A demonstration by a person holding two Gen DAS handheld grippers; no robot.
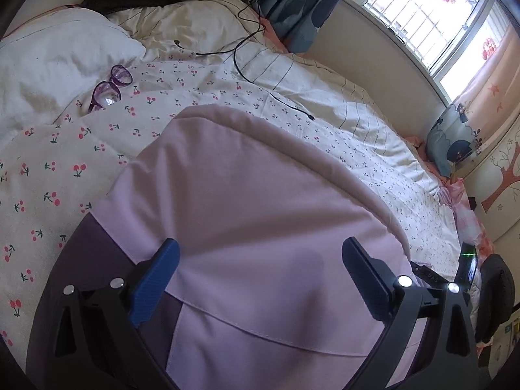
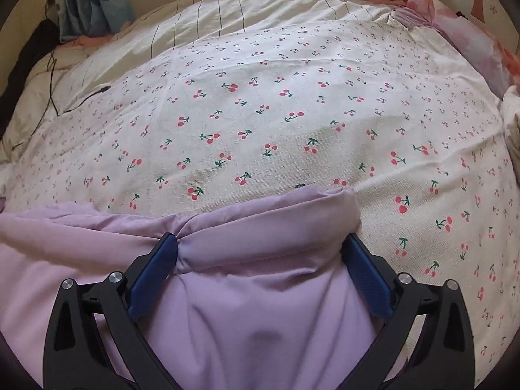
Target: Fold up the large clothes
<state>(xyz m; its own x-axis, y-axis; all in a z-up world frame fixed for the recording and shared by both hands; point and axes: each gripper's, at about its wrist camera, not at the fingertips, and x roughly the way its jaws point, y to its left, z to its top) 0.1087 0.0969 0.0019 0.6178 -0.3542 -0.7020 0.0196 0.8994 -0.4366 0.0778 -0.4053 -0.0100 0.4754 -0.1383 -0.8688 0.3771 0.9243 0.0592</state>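
A lilac garment is spread on the near part of a bed covered with a cherry-print sheet. The left gripper is held wide open above a flat lilac panel, with nothing pinched. The right gripper is also spread, its fingers set either side of a bunched, rolled edge at the garment's far right corner (whether cloth is truly clamped cannot be told). A fold seems to be under way. Next, the edge would need to be gripped and carried over evenly. Glasses and a cable are left lying farther off.
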